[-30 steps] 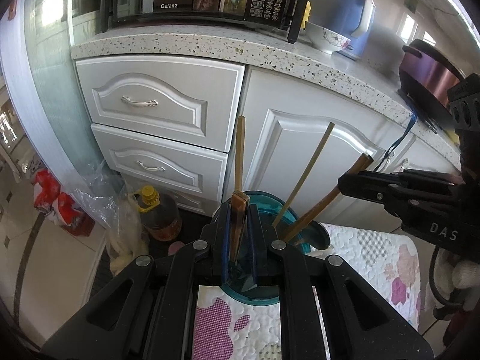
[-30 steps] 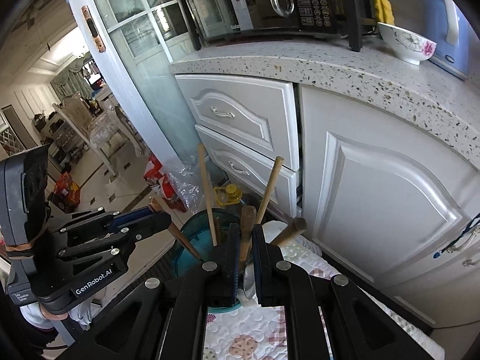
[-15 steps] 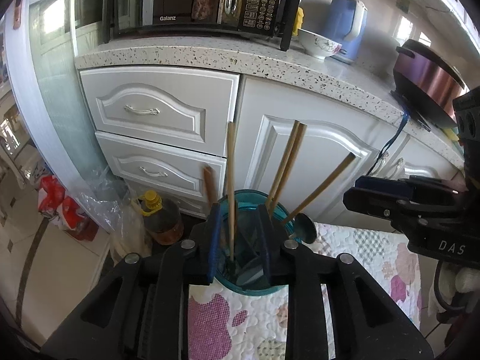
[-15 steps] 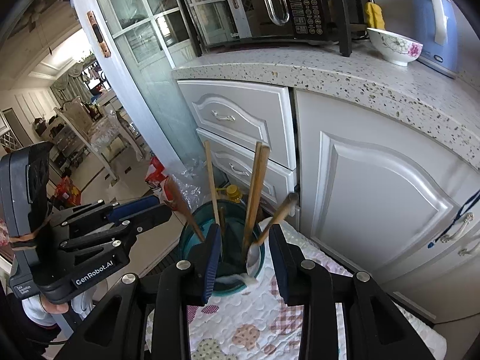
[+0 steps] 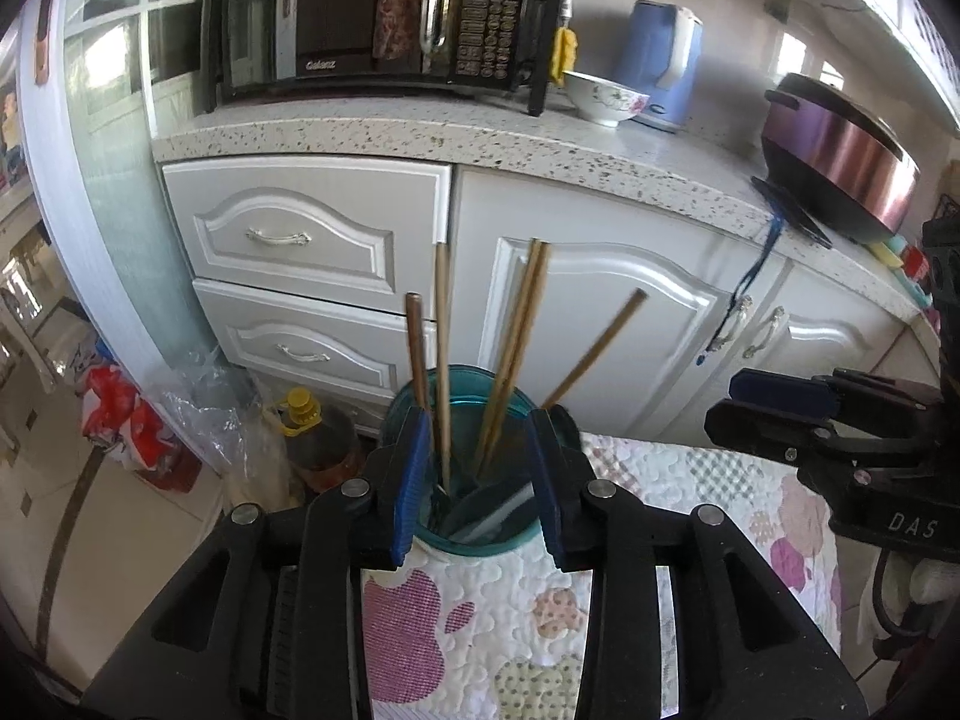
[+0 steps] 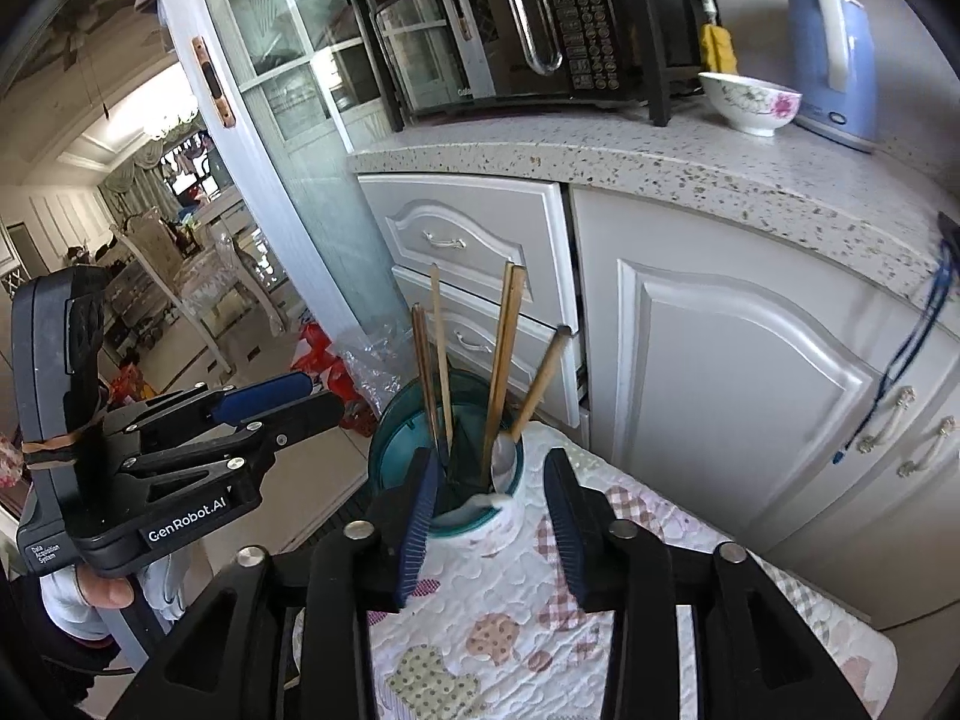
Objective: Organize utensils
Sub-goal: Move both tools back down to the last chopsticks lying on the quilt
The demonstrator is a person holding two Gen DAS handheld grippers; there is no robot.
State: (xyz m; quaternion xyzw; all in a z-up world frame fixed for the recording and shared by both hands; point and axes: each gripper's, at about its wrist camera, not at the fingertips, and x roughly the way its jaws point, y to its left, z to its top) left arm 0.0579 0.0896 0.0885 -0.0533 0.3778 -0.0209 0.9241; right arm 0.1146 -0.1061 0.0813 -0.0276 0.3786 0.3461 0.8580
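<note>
Left gripper (image 5: 480, 480), in its own wrist view, stands wide with nothing between its blue pads, framing the teal holder (image 5: 459, 516) on the quilted mat (image 5: 480, 630). Chopsticks (image 5: 516, 354) and a darker stick (image 5: 417, 354) stand upright in the holder, and a wooden handle (image 5: 594, 348) leans off to the right. Right gripper (image 5: 780, 414) shows at the right edge, side on, so its opening cannot be read there. Behind are white cabinets (image 5: 300, 240) and a microwave (image 5: 390, 12).

From the right wrist view, the right gripper (image 6: 489, 504) is also wide and empty, just short of the holder (image 6: 390, 462). A spoon (image 6: 507, 456) rests with its bowl at the rim, its handle leaning right. The left gripper (image 6: 288, 402) hangs to the left, well apart from the holder.

Judging by this, the utensils are already placed and both grippers are free; the next move would call for finding any remaining utensil, and none is visible on the mat. The holder's inner dividers and the utensils' lower ends are hard to make out, and the mat's near edge is hidden by the gripper bodies.
</note>
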